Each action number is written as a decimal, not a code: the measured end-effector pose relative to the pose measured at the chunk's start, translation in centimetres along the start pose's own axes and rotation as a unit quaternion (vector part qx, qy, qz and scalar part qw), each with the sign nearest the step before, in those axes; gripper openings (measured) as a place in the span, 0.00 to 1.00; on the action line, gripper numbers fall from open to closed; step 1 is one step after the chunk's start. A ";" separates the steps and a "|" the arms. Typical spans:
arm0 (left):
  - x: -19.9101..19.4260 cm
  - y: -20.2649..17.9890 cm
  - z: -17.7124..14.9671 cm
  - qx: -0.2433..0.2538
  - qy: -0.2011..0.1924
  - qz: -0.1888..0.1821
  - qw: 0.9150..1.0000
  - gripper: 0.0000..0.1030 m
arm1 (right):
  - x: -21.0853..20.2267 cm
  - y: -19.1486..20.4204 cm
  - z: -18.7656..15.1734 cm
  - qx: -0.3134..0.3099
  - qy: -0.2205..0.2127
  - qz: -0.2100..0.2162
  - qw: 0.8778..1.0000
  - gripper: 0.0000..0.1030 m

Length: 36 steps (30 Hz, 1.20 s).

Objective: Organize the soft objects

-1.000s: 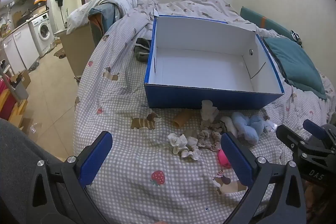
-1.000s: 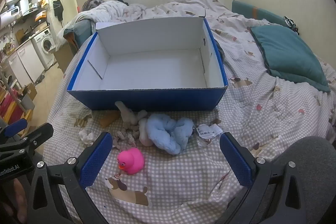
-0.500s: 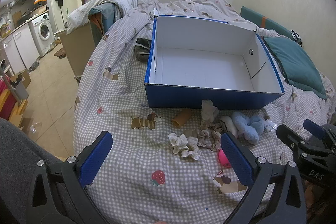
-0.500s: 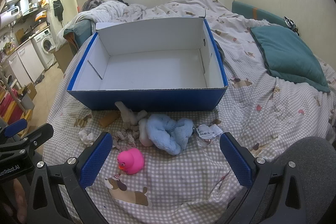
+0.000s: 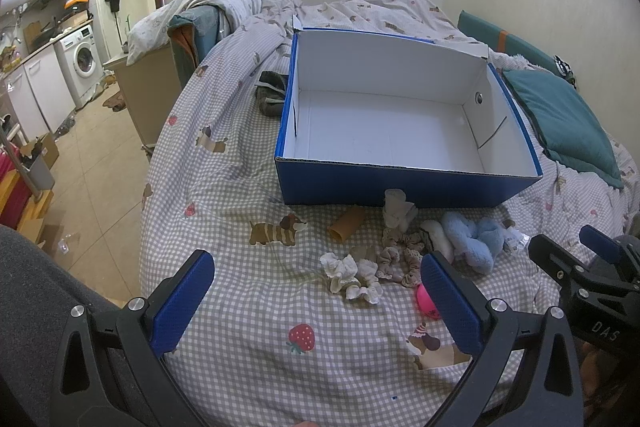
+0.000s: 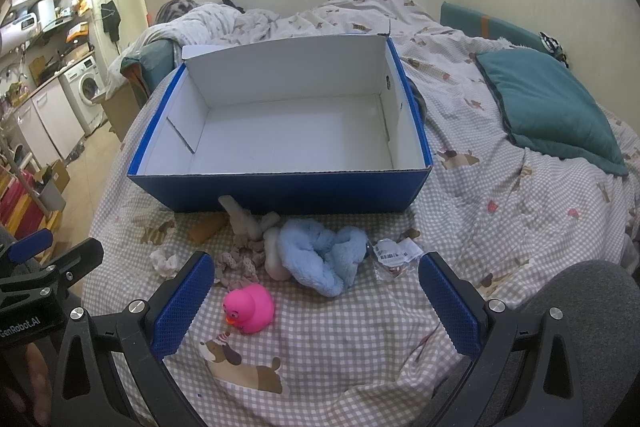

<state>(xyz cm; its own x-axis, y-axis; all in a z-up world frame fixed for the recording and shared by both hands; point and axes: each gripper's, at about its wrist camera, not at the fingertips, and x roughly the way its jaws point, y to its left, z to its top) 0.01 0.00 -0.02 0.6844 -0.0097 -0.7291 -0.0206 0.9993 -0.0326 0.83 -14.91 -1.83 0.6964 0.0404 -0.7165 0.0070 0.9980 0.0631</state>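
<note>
On the bed, just in front of the blue box [image 6: 280, 187], the soft objects are seen scattered: a light blue plush [image 6: 320, 255], a pink rubber duck [image 6: 249, 307], beige scrunchies [image 5: 400, 253] and a white scrunchie [image 5: 352, 277]. Nothing has been placed inside the box, so the task is judged barely begun and every item is left to sort. The left gripper [image 5: 316, 297] and right gripper [image 6: 314, 297] are held before the pile, jaws spread wide, nothing grasped.

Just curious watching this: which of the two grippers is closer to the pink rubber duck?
Right. The pink duck lies just beyond the right gripper, by its left finger; the left gripper sits further left, the duck peeking past its right finger.
</note>
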 end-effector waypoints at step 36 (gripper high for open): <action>0.0 0.0 0.0 0.000 0.002 0.001 1.000 1.00 | -0.1 0.2 0.1 -0.002 -0.002 -0.002 1.000 1.00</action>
<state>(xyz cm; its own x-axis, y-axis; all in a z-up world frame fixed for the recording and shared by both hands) 0.05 -0.03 -0.05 0.6810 -0.0081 -0.7322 -0.0211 0.9993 -0.0306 0.81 -14.71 -1.63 0.6995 0.0372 -0.7136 0.0064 0.9983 0.0583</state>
